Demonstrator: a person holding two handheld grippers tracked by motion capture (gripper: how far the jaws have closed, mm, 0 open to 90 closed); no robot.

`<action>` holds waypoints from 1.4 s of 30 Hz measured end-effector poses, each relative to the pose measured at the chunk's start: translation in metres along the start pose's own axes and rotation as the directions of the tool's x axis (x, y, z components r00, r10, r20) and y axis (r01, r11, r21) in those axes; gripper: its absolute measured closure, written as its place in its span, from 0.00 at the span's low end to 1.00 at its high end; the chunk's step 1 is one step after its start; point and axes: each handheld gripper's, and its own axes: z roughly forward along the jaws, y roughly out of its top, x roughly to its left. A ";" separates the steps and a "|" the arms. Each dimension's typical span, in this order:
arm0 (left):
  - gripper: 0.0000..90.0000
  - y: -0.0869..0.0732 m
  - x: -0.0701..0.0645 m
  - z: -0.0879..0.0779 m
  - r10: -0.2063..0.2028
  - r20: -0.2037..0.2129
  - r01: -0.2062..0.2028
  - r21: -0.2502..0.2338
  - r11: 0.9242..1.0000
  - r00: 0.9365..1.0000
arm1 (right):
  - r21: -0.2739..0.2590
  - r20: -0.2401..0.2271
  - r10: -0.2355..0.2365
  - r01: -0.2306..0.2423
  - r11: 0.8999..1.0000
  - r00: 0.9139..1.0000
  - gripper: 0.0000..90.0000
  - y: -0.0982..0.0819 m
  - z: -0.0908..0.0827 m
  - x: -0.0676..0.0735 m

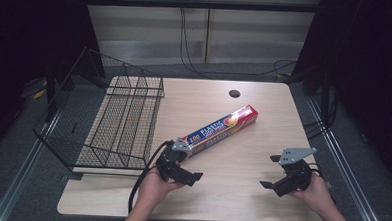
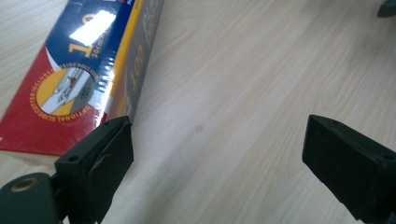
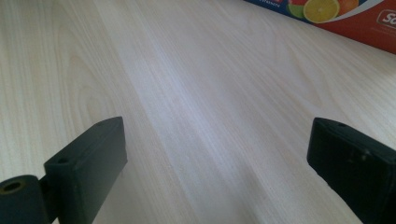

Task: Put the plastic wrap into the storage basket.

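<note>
A long blue and red box of plastic wrap [image 1: 222,127] lies slantwise in the middle of the wooden table [image 1: 250,193]. My left gripper [image 1: 187,170] sits at the box's near left end with its jaws wide apart and nothing between them. In the left gripper view the box [image 2: 79,79] runs just beyond the left jaw, and the left gripper [image 2: 217,156] stands open over bare wood. My right gripper [image 1: 276,171] rests open at the front right, apart from the box. In the right gripper view the right gripper [image 3: 217,154] has bare table between its jaws, with the box [image 3: 345,14] far off at the top.
A black wire basket [image 1: 106,119] stands tilted on the table's left side, overhanging the edge. A dark round hole [image 1: 234,93] sits near the table's far edge. Cables hang behind the table.
</note>
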 end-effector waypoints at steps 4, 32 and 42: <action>0.10 0.014 0.002 0.001 0.007 -0.004 -0.007 0.001 1.000 1.000 | -0.010 -0.012 0.012 -0.012 1.000 1.000 0.06 0.000 -0.001 -0.002; 0.12 0.090 0.024 0.036 0.009 -0.012 -0.008 0.109 0.994 1.000 | -0.020 -0.031 0.016 -0.016 1.000 0.999 0.07 0.000 -0.004 -0.002; 0.16 0.110 0.031 0.049 0.023 -0.010 -0.022 0.135 0.991 1.000 | -0.026 -0.034 0.014 -0.015 1.000 0.999 0.07 0.000 -0.006 -0.003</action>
